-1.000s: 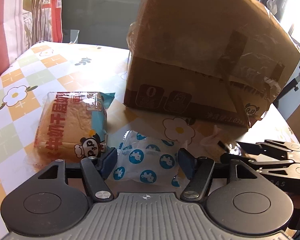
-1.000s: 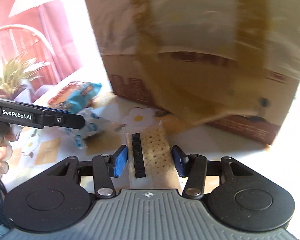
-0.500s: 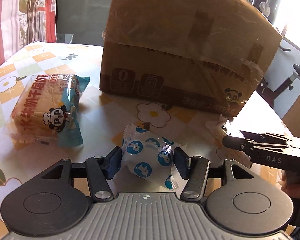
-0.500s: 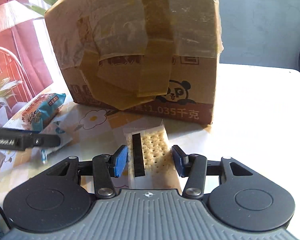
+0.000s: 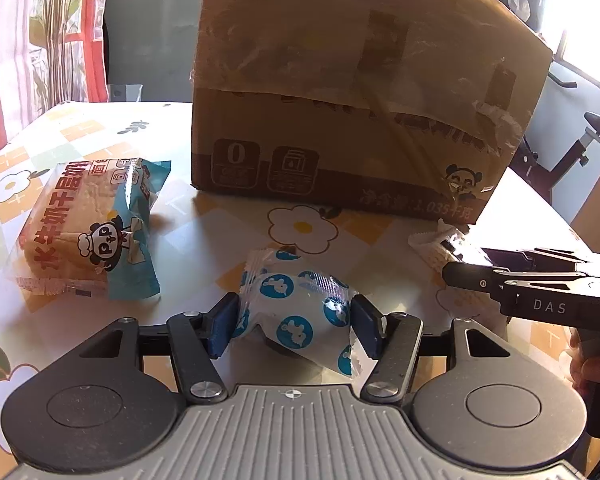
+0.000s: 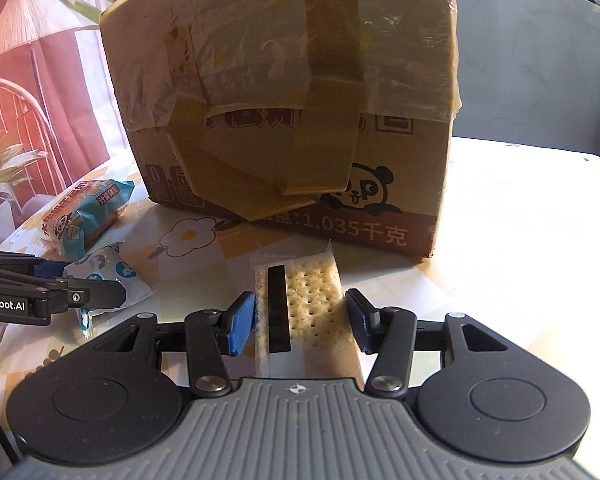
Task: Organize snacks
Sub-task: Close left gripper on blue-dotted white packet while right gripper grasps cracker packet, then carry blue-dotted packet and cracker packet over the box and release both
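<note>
My left gripper (image 5: 294,330) is shut on a white snack packet with blue dots (image 5: 300,312), pads pressed on both sides. My right gripper (image 6: 300,322) is shut on a cracker packet with a black stripe (image 6: 304,304), which also shows at the right of the left wrist view (image 5: 440,246). A bread packet in orange and blue wrap (image 5: 88,228) lies on the table at the left. A large taped cardboard box (image 5: 360,112) stands behind the snacks; its front also shows in the right wrist view (image 6: 292,112).
The table (image 5: 204,240) has a flower-pattern cloth. The right gripper's body (image 5: 540,288) is at the right edge of the left view; the left gripper's body (image 6: 40,292) is at the left of the right view. An exercise bike (image 5: 572,152) stands beyond the table's right side.
My left gripper has closed on the blue-dotted packet and drawn back from the bread packet. The right gripper, holding the cracker packet, swung to face the box and is now steady.
</note>
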